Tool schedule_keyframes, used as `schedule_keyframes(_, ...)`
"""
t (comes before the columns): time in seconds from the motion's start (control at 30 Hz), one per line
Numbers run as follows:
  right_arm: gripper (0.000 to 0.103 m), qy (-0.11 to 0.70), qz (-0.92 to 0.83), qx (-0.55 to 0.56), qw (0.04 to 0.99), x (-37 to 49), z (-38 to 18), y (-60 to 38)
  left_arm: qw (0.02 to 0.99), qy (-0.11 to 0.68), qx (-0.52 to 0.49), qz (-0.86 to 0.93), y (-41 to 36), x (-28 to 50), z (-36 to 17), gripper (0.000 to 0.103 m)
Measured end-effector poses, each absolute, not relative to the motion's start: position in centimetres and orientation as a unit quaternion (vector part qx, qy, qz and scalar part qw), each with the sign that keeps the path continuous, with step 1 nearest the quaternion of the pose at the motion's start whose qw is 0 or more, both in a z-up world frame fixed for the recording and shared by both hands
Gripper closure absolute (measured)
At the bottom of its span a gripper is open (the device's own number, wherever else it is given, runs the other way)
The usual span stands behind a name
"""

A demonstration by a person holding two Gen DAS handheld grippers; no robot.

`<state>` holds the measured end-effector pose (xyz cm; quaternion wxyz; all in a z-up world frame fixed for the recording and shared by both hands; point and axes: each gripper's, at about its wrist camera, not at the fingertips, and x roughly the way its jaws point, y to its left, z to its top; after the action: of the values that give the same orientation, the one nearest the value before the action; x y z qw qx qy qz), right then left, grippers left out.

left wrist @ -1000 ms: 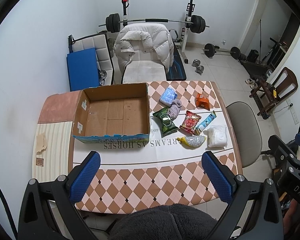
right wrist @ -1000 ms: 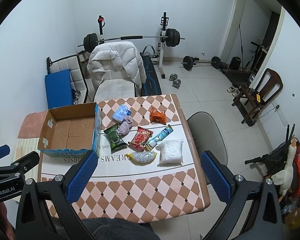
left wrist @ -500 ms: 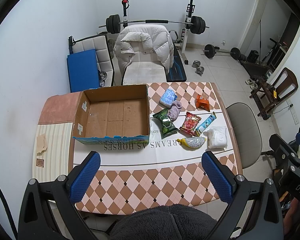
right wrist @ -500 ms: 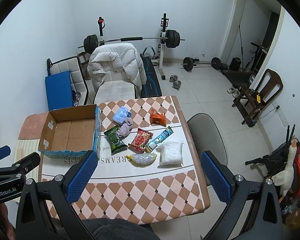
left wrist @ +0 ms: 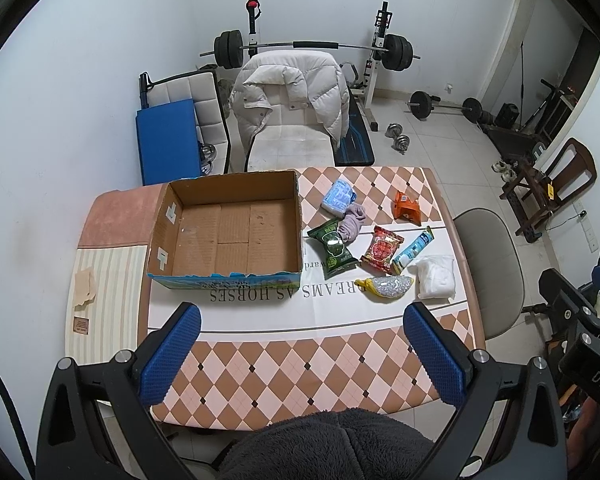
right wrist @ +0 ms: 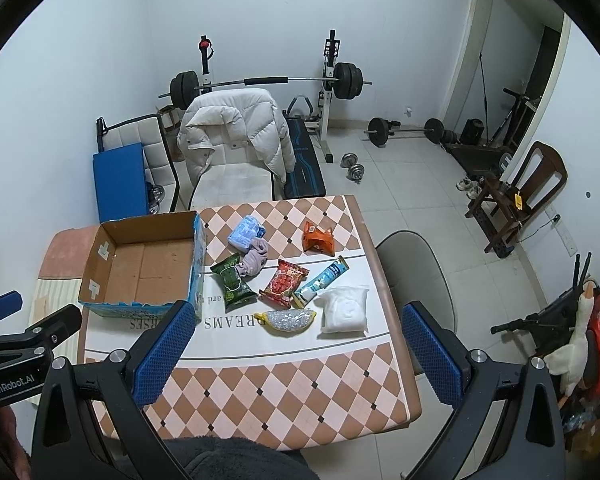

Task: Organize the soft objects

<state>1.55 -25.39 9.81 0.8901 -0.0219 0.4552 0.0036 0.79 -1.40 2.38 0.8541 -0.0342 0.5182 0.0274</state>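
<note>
An empty cardboard box (left wrist: pixel 228 232) (right wrist: pixel 140 264) stands on the left of the checkered table (left wrist: pixel 284 364) (right wrist: pixel 268 384). To its right lie a blue packet (left wrist: pixel 337 196) (right wrist: pixel 244 233), a mauve cloth (left wrist: pixel 352 222) (right wrist: pixel 255 259), a green pouch (left wrist: pixel 332 249) (right wrist: pixel 233 283), a red snack bag (left wrist: pixel 381 248) (right wrist: pixel 284 282), an orange pack (left wrist: pixel 407 207) (right wrist: pixel 319 237), a tube (left wrist: pixel 413 248) (right wrist: pixel 323 278), a yellow-and-silver pouch (left wrist: pixel 386 289) (right wrist: pixel 287 321) and a white bag (left wrist: pixel 436 277) (right wrist: pixel 346 308). My left gripper (left wrist: pixel 296 344) and right gripper (right wrist: pixel 292 350) hang open high over the near edge, holding nothing.
A chair with a white puffer jacket (left wrist: pixel 290 88) stands behind the table, with a barbell rack (left wrist: pixel 312 46) at the wall. A grey chair (left wrist: pixel 488 256) sits at the table's right side. A wooden chair (right wrist: pixel 516 196) and weights (right wrist: pixel 404 128) occupy the floor to the right.
Both views have shifted slightly, so the table and its objects sit a little lower in frame. Nothing on the table has moved, and both grippers stay open.
</note>
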Motion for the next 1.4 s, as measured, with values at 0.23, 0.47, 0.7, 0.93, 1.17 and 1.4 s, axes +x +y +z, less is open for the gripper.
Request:
schedule_keyframes(0.23, 0.0, 0.454, 0.006, -0.022, 0.891, 1.6, 10.3, -25.1, 0.854, 0.518, -0.034, 0.027, -1.4, 0.7, 2.4, 0.0)
schedule_keyframes(0.47, 0.0, 0.454, 0.006, -0.021, 0.891, 1.5, 10.2, -25.1, 0.855, 0.517, -0.033, 0.028, -1.5, 0.8, 2.4, 0.0)
schedule_keyframes(0.7, 0.0, 0.453, 0.006, -0.021, 0.891, 1.6, 10.3, -24.9, 0.855, 0.517, -0.033, 0.028, -1.4, 0.6, 2.4, 0.0)
schedule_keyframes(0.93, 0.0, 0.453, 0.008, -0.02, 0.891, 1.6, 10.8, -24.6, 0.855, 0.517, -0.034, 0.027, -1.4, 0.5, 2.3, 0.0)
schedule_keyframes(1.17, 0.0, 0.495, 0.022, 0.053, 0.867, 4.4, 8.2, -26.6, 0.855, 0.518, 0.002, 0.023, -1.0, 5.2, 1.9, 0.0)
schedule_keyframes(1.4, 0.0, 0.56, -0.029, 0.096, 0.823, 11.5, -1.0, -32.4, 0.806, 0.589, 0.053, 0.005, -2.0, 14.7, -6.7, 0.0)
